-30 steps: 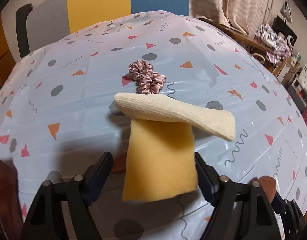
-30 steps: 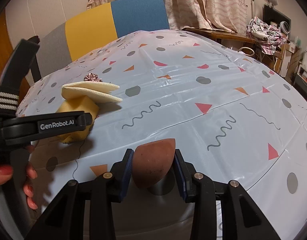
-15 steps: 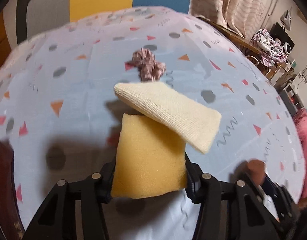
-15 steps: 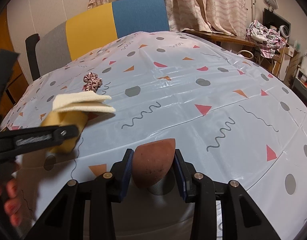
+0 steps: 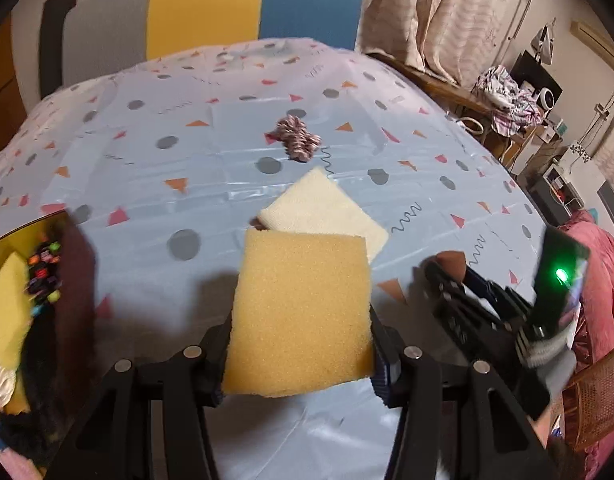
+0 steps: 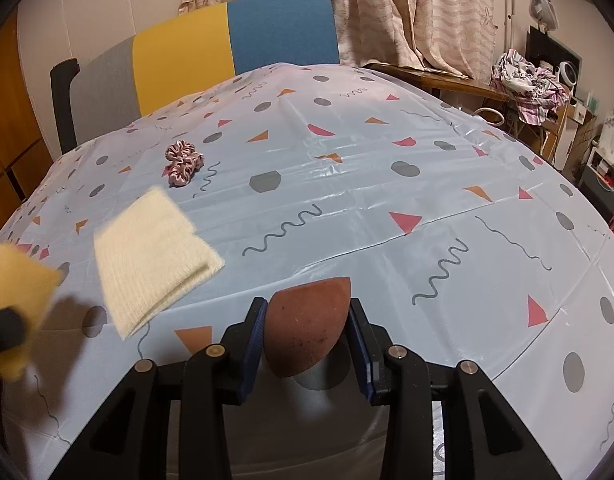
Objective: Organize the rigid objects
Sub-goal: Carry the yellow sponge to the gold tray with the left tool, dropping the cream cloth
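Note:
My left gripper (image 5: 301, 344) is shut on a yellow sponge (image 5: 301, 312) and holds it above the table; the sponge also shows at the left edge of the right wrist view (image 6: 15, 292). A folded cream cloth (image 5: 323, 210) lies flat on the table just beyond it, also in the right wrist view (image 6: 151, 256). My right gripper (image 6: 307, 332) is shut on a brown egg-shaped makeup sponge (image 6: 307, 328), low over the table; it shows in the left wrist view (image 5: 451, 264).
A pink scrunchie (image 5: 297, 142) lies further back on the patterned tablecloth (image 6: 387, 200). A dark box with small colourful items (image 5: 39, 280) stands at the left. A chair (image 6: 227, 48) is behind the table.
The left gripper has lifted the yellow sponge up and back toward the left. The cream cloth has slid off the sponge and now lies flat on the table. The right gripper has held still.

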The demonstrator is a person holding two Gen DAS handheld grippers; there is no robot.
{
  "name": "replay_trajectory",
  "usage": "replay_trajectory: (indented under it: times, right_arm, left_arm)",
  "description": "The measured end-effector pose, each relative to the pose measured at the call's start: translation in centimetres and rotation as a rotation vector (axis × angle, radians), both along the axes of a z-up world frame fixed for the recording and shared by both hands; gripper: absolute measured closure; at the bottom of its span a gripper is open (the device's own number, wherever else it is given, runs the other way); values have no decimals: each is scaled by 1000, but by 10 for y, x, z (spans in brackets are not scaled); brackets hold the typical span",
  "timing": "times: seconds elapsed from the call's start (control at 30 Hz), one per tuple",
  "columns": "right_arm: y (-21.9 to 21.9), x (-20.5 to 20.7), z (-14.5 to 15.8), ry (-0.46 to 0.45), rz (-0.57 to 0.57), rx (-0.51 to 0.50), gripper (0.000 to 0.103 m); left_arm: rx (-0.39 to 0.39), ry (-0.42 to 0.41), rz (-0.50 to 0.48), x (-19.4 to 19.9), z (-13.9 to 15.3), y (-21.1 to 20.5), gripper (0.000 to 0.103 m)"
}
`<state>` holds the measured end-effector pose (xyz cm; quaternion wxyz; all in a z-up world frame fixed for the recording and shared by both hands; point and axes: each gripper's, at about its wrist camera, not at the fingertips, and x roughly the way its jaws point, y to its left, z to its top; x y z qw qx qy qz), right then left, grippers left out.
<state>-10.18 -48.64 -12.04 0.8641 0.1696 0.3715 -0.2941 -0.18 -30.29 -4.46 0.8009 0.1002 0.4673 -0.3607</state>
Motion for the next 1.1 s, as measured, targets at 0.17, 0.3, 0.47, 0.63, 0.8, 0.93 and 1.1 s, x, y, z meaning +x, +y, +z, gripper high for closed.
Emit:
replay_trajectory:
  times: [0.17,0.3,0.47,0.63,0.8,0.93,1.1]
  right_arm:
    - [4,1,1,12,0,-20,63]
    - [7,2,2,21,0,-39,63]
    - [11,2,3,28,5,-63,63]
    - [17,6,4,44,22,-95,63]
    - [21,8,4,56,30,-110,63]
    - [25,10,5,62,35,-135,63]
    - [31,11,7,64,55,-164,63]
  left_arm:
    - [-37,-23,37,-7,15,45,49]
    - [-56,-58,75,-6,25,77,49]
    - [-66,-128,154,0,38,122,49]
    - [-70,-134,233,16,39,164,49]
    - [-77,-97,334,39,27,206,49]
    - [-82,-81,403,59,19,230,49]
    - [-54,-83,480,90,12,249,49]
